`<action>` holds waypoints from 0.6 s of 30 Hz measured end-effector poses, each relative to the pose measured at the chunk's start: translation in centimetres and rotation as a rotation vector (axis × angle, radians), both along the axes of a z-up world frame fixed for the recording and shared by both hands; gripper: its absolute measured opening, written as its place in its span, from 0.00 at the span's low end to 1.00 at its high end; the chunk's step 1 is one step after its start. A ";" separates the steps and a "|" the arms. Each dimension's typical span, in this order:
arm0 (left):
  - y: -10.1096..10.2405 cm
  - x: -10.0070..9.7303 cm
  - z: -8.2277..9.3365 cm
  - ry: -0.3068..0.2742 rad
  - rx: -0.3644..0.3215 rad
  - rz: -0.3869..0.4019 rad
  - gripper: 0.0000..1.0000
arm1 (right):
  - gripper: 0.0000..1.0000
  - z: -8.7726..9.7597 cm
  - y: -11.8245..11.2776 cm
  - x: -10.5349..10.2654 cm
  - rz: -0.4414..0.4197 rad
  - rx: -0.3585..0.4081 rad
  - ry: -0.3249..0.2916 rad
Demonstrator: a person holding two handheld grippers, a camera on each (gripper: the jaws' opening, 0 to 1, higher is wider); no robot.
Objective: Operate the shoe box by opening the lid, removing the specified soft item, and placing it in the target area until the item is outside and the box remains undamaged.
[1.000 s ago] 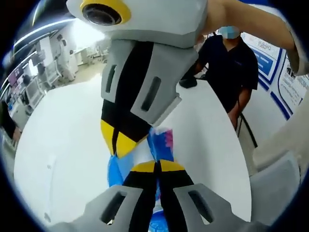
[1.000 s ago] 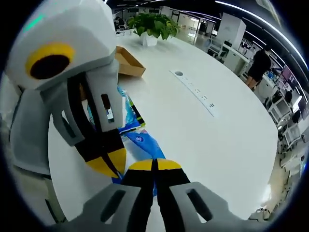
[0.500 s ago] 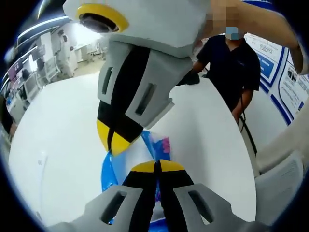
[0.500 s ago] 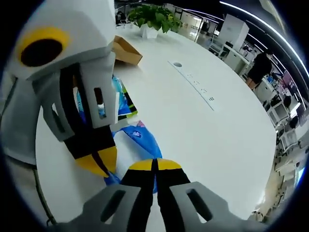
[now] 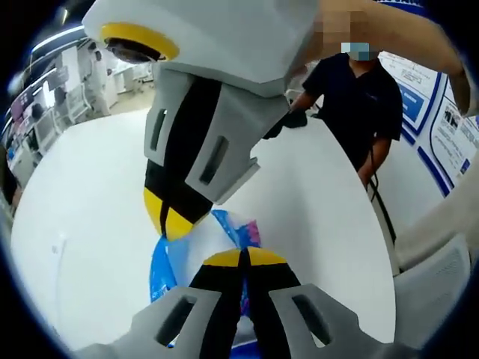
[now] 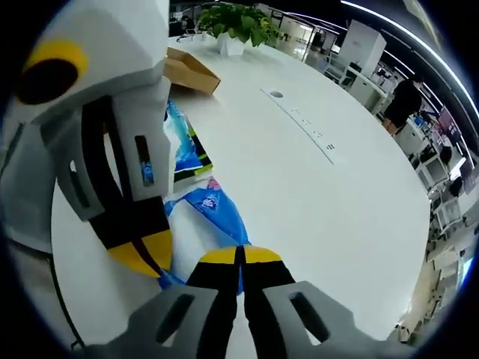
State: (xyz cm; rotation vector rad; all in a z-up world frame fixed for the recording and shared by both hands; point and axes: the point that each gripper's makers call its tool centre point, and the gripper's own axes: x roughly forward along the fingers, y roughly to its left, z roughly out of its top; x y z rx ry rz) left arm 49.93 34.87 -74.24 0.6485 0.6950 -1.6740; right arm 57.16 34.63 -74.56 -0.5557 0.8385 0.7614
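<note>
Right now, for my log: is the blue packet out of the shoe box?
Out. The blue packet hangs above the white table, pinched by the right tool and left tool.

Your left gripper (image 5: 240, 259) has its jaws pressed together, pinching the blue plastic pack (image 5: 236, 232). Your right gripper (image 6: 239, 256) is clamped on the same pack from the opposite side, its tips meeting the left gripper's tips just above the white table (image 6: 314, 202).

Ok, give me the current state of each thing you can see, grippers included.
Left gripper: shut on the blue packet.
Right gripper: shut on the blue packet.
Blue packet: out of the box, gripped from both sides above the white table.
Cardboard box: on the table, lid state unclear.
</note>
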 end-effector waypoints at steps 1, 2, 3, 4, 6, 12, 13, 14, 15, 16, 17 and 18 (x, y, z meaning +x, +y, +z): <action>0.0 0.0 0.0 -0.002 0.001 0.001 0.00 | 0.00 0.0 0.0 0.0 0.000 0.000 0.000; 0.0 0.0 0.0 -0.003 0.001 0.002 0.00 | 0.00 0.0 0.0 -0.1 -0.002 -0.001 0.001; 0.1 0.0 0.0 -0.006 0.000 0.002 0.00 | 0.00 0.0 0.1 -0.1 -0.005 0.001 0.002; 0.1 0.0 0.0 -0.006 -0.002 0.003 0.00 | 0.00 0.0 0.1 -0.2 -0.006 0.003 0.005; 0.1 0.0 0.0 -0.015 -0.001 0.000 0.00 | 0.00 0.0 0.1 -0.2 -0.018 0.005 0.007; 0.5 -0.1 0.7 -0.051 -0.005 -0.010 0.05 | 0.06 0.8 0.1 -0.3 -0.026 0.010 -0.008; 0.5 -0.2 0.9 -0.054 -0.008 -0.011 0.07 | 0.07 1.0 0.0 -0.2 -0.031 0.010 -0.016; 0.5 -0.2 1.2 -0.066 -0.016 -0.017 0.10 | 0.07 1.2 0.0 -0.2 -0.033 0.010 -0.021; 0.5 -0.2 1.4 -0.073 -0.021 -0.019 0.12 | 0.09 1.5 0.0 -0.2 -0.036 0.010 -0.024; 0.5 -0.2 1.5 -0.075 -0.025 -0.019 0.13 | 0.10 1.8 0.0 -0.2 -0.040 0.010 -0.027; 0.5 -0.3 1.8 -0.075 -0.026 -0.019 0.14 | 0.12 2.1 0.0 -0.2 -0.042 0.010 -0.033; 0.6 -0.3 2.0 -0.077 -0.027 -0.020 0.14 | 0.13 2.3 0.0 -0.2 -0.044 0.010 -0.038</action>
